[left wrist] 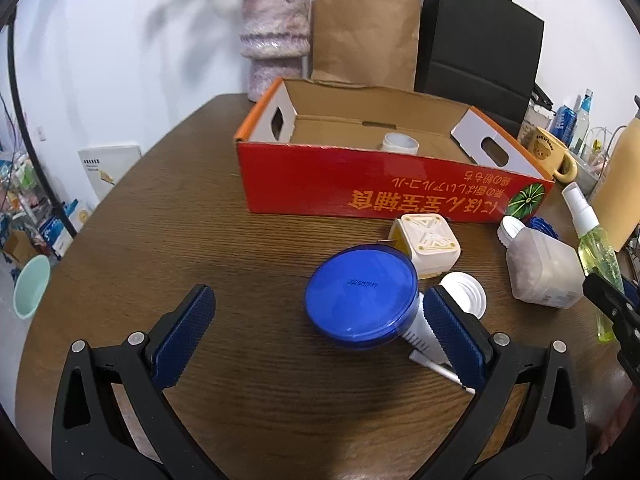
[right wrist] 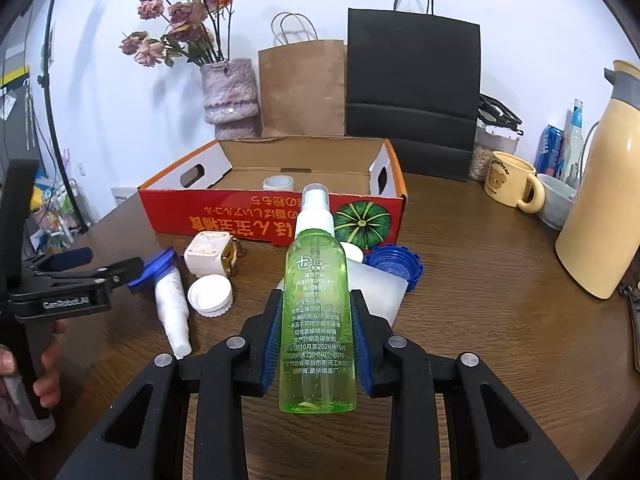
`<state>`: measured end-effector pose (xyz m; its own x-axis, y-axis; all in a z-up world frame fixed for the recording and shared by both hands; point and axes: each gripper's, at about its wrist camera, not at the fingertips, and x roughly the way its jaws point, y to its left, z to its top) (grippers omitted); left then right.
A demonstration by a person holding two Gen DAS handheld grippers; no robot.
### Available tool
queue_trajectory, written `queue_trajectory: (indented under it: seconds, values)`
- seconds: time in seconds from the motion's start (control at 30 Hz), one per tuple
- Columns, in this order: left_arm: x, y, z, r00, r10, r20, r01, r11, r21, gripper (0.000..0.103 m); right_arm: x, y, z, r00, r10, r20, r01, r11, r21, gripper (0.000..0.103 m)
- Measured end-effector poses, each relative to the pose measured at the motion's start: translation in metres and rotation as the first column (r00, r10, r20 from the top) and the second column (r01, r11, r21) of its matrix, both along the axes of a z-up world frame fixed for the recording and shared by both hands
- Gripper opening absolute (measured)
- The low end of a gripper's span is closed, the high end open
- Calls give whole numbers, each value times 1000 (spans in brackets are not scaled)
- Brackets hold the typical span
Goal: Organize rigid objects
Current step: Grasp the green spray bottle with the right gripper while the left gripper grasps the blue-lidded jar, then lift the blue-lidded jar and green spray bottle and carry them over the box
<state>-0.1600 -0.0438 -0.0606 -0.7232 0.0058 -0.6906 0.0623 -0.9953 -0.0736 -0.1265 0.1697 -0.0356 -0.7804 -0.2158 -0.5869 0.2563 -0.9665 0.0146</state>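
Green spray bottle point(right wrist: 318, 320) clamped between the blue pads point(right wrist: 271, 344) of the right claw point(right wrist: 318, 340), lying along the fingers with its white nozzle pointing forward toward the red cardboard box point(right wrist: 276, 216). Held above the brown desk point(right wrist: 480, 300); whether the base touches the wood cannot be told. Seen from the left wrist view as a green bottle at the far right edge point(left wrist: 592, 240), partly cut off by the black frame of the other tool.

Left claw point(left wrist: 316, 328) spread wide, pads apart. Between them, nearer the right pad point(left wrist: 452, 332), a blue-lidded jar point(left wrist: 362, 294) lying on its side with the lid facing the camera; white body mostly hidden behind the lid and the pad. Contact between right pad and jar cannot be told; left pad point(left wrist: 184, 332) well apart from it.

Just beyond the jar, a cream cube-shaped container point(left wrist: 428, 246) and a white screw cap point(left wrist: 466, 290), the cap partly hidden by the right pad. Farther right, a translucent bottle point(left wrist: 540, 268) on its side, with a blue ridged cap point(right wrist: 394, 262) just behind it.

Inside the box, one white round container point(left wrist: 399, 143), only its top showing over the wall. Printing on the box front upside down and hard to read.
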Motion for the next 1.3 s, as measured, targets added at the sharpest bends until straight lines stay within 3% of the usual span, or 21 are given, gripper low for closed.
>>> queue_trajectory:
  seconds: [0.4, 0.57, 0.63, 0.8, 1.3]
  values:
    - [-21, -4, -12, 997, -21, 76, 12, 993, 121, 101, -2, -1, -3, 1000, -6, 4, 6, 1000, 8, 35]
    - [-21, -5, -12, 996, -44, 78, 31, 987, 158, 79, -3, -1, -3, 1000, -3, 7, 3, 1000, 9, 35]
    - [-19, -4, -11, 996, -58, 66, 46, 984, 173, 65, -2, -1, -3, 1000, -3, 7, 3, 1000, 12, 35]
    - [-14, -5, -8, 998, -49, 43, 42, 985, 168, 64, -1, -2, -3, 1000, -3, 0, 3, 1000, 14, 35]
    - [4, 5, 12, 998, -42, -55, 44, 998, 43, 64, 2, -3, 0, 1000, 0, -14, 1, 1000, 19, 35]
